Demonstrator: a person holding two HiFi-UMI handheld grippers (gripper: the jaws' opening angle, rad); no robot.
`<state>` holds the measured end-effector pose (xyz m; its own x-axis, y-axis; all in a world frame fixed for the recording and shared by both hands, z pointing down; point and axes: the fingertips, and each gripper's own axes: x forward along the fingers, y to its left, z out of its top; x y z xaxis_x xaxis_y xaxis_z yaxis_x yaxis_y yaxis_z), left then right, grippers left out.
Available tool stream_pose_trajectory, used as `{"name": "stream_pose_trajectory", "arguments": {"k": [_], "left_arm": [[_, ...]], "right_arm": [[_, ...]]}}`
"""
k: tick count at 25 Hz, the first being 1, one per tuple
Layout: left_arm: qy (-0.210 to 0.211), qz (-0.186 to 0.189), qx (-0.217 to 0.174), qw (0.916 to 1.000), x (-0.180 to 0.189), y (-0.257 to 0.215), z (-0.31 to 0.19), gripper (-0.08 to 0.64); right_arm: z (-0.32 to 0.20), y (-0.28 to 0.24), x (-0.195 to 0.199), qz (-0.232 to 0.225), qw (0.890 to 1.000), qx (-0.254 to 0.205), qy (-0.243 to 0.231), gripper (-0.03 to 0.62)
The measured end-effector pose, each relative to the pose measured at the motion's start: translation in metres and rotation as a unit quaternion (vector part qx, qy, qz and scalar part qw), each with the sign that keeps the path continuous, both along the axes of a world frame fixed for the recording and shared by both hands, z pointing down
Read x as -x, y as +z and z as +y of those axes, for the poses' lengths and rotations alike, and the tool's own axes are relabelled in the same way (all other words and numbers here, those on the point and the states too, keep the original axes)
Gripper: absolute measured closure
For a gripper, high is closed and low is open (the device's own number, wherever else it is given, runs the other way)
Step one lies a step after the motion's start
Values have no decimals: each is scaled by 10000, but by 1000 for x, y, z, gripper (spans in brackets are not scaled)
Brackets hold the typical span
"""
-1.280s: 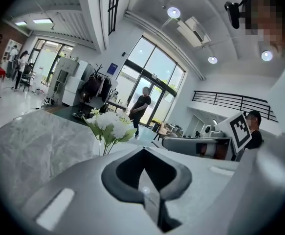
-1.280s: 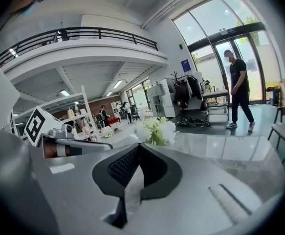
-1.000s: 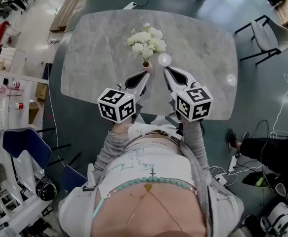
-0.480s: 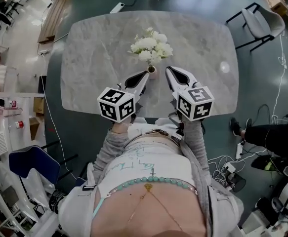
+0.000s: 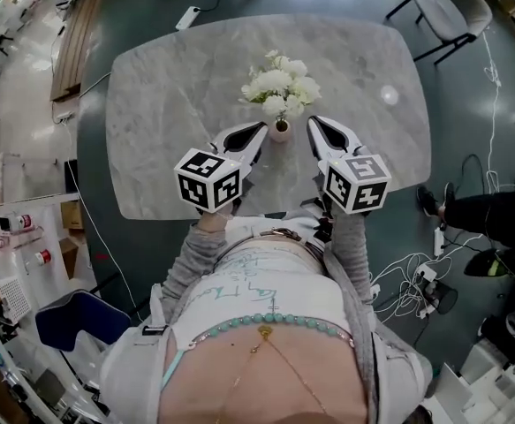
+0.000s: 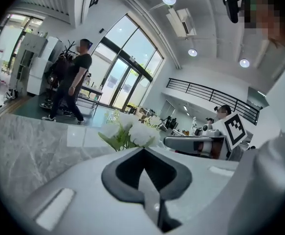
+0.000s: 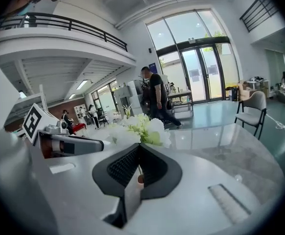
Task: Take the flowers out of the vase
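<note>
Nearest the body, both tools are held out over the near edge of the counter (image 5: 169, 95), pointing forward and slightly down. The left gripper (image 5: 255, 133) has its jaws pressed together with nothing between them. The right gripper (image 5: 317, 128) is the same, jaws closed and empty. The two tips flank the small pink vase (image 5: 279, 132), one just beside it on each side; I cannot tell whether either touches it. The vase stands upright near the middle of the counter. The white flowers (image 5: 281, 85) sit in it as one tight bunch, and the green stalks (image 6: 118, 141) show below the blooms in the left gripper view. Judgement: this is the approach, and no grasp has been made. To do it well, both jaws need to open first. One gripper should then hold the vase body so that it cannot tip or slide on the smooth stone. The other should close on the bundled stalks just above the mouth, not on the soft blooms, and draw them straight up. Beyond the counter stands a chair (image 5: 447, 11).
</note>
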<state>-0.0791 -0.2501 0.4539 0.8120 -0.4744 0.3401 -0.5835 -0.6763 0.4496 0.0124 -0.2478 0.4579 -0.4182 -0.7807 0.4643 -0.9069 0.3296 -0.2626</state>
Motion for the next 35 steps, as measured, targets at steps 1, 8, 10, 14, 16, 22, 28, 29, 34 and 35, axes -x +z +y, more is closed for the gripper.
{"name": "stream_pose_trajectory", "arguments": {"k": [1,8,10,14,16,22,28,29,34,35], "left_arm": [[103,-13,-8,9999,1,1,0,560],[445,-8,-9,9990,13,1,4,560],[454,5,4,9990,15,2,4,560],[370,52,57,9993,14,4,4,560],[275,66,76,9996,14,3,3,560],[-30,70,113,9999,8,-2,1,560],[-268,3,136,9995,10,-4,2,560],[-284,15,160,9995,10,-4,2,560],[-417,-20,165,9990,10,-5,5,560],[-428,-29,168,9989,10,-5,6,560]], "right_arm": [[0,1,1,-1,10000,-8,82,566],[7,-2,9,112,9992,-58,387,566],[8,-2,7,160,9990,-80,419,566],[9,-3,2,189,9990,-88,386,566],[7,-4,1,180,9993,-68,308,566],[-1,-7,-8,198,9998,-35,-5,566],[-6,-10,-11,146,9995,-44,-282,566],[-6,-9,-10,137,9994,-24,-331,566],[-5,-1,-3,138,9982,69,-575,566],[-4,-2,-1,138,9979,65,-623,566]]}}
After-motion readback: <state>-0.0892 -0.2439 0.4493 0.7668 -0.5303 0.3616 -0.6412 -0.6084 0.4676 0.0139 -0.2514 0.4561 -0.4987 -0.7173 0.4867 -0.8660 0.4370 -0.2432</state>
